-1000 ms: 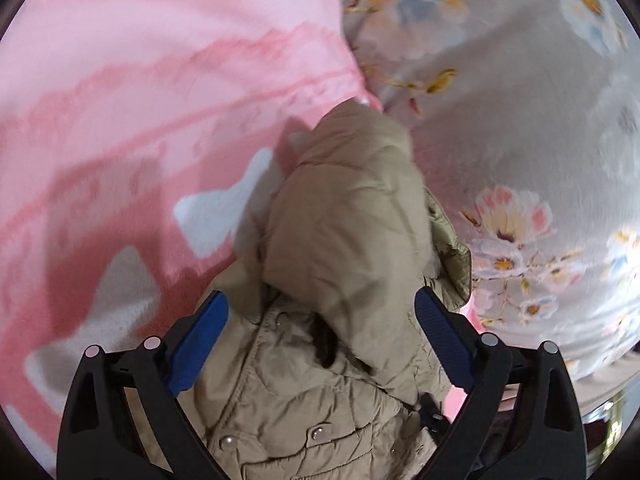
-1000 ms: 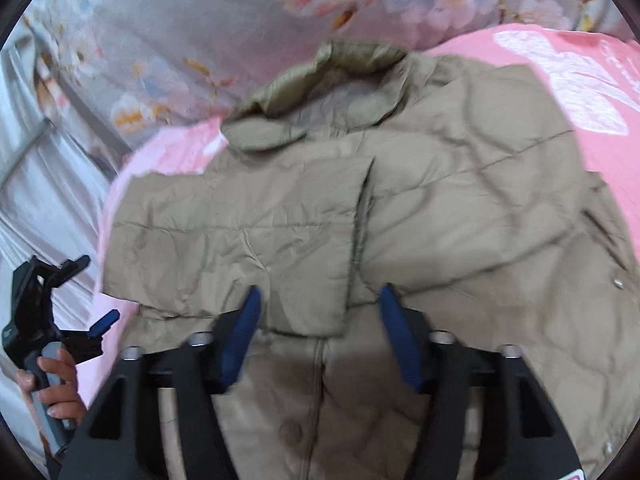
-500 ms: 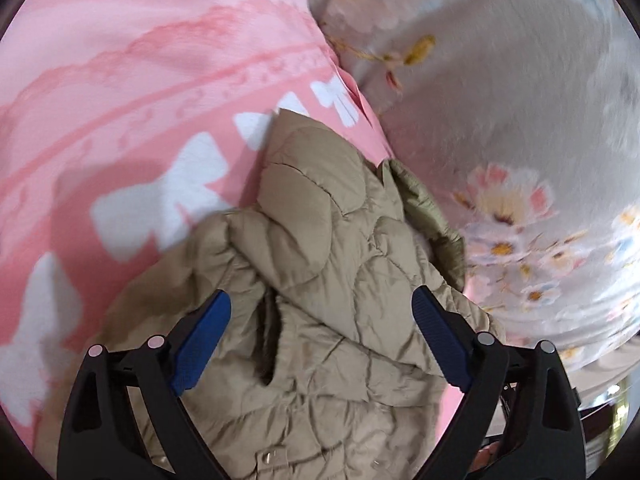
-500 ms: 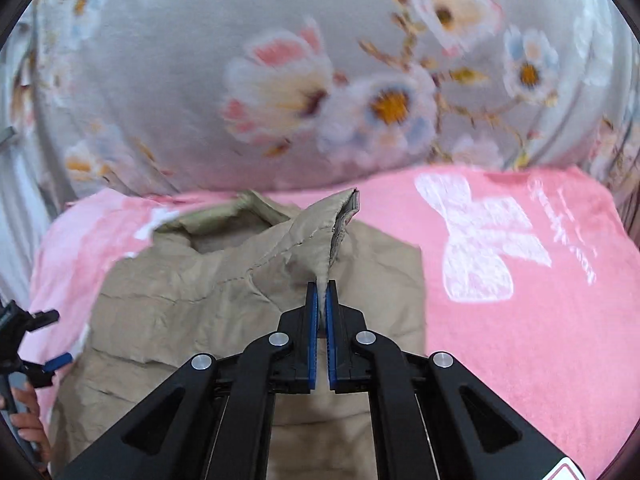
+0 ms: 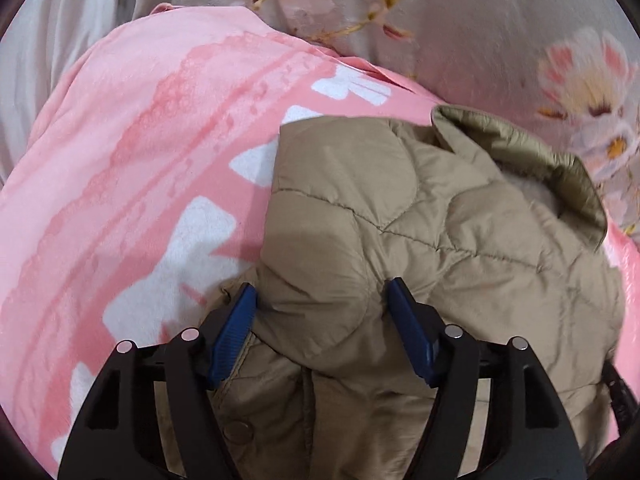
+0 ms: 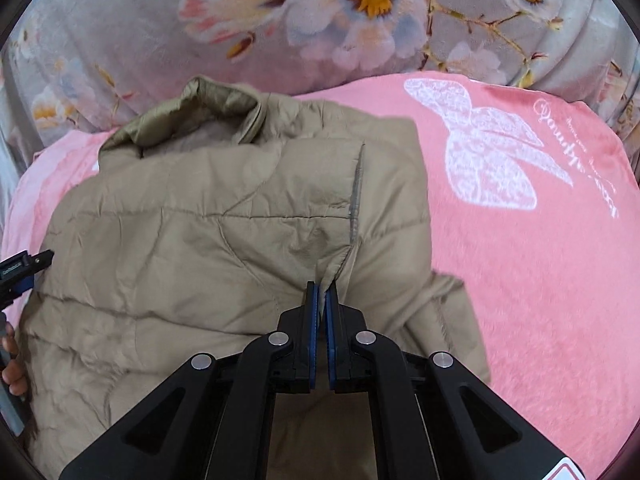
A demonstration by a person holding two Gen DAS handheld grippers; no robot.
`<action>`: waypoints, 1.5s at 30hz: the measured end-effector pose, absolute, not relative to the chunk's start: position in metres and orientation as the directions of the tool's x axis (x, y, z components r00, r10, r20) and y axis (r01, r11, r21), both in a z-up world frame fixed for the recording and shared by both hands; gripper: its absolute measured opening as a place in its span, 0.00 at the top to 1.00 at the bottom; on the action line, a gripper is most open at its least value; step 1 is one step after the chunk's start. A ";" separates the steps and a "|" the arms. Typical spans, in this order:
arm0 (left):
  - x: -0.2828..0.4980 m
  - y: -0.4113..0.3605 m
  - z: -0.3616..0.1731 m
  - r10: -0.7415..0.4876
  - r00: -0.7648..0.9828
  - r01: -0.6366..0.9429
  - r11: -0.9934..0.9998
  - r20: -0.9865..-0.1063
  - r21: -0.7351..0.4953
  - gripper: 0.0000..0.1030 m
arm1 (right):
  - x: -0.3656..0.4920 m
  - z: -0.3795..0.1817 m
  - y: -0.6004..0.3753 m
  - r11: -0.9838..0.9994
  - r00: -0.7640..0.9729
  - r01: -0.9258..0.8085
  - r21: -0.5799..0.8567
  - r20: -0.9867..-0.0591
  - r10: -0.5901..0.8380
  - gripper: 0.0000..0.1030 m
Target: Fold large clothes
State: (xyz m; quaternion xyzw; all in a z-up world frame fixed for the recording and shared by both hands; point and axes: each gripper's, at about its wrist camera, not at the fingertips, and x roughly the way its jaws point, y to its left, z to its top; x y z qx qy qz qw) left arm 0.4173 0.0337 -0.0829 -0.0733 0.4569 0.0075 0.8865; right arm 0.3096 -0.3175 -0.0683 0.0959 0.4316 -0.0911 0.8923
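Khaki quilted puffer jacket (image 6: 192, 240) lay on the pink butterfly-print blanket (image 6: 540, 260); right gripper (image 6: 322, 296) fingers pinched a fabric fold, while left gripper (image 5: 322, 304) fingers had just been narrowing, a bunched fold between them.

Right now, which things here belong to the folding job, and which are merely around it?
Job:
- tan quilted jacket
- right gripper, shut on a jacket fold
- left gripper, closing around a jacket bulge

Around it:
- pink blanket
- grey floral bedding

Each black hand-held gripper (image 6: 322, 294) has 2 blue ribbed pads (image 5: 408, 328), silver screws.
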 end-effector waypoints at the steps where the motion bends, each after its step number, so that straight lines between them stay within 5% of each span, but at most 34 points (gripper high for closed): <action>1: 0.415 0.034 -0.085 -0.053 0.586 -0.076 0.990 -0.809 -0.119 0.35 | 0.308 -0.070 -0.315 0.967 0.610 0.242 0.083 -0.787 -0.086 0.97; 27: 0.378 0.027 -0.083 0.045 0.597 -0.011 0.999 -0.801 0.048 0.35 | 0.289 -0.080 -0.313 0.972 0.578 0.215 0.095 -0.815 -0.048 0.93; 32: 0.358 0.042 -0.041 0.003 0.642 -0.004 1.000 -0.767 0.000 0.35 | 0.257 -0.030 -0.332 0.938 0.654 0.301 0.174 -0.753 -0.070 0.69; 39: 0.393 -0.013 0.000 -0.096 0.653 0.067 0.995 -0.752 -0.069 0.34 | 0.311 -0.006 -0.247 0.987 0.671 0.097 0.129 -0.741 0.031 0.69; 45: 0.416 -0.060 -0.059 -0.021 0.570 0.092 0.995 -0.821 0.038 0.34 | 0.340 -0.052 -0.214 0.989 0.604 0.065 0.131 -0.795 0.065 0.75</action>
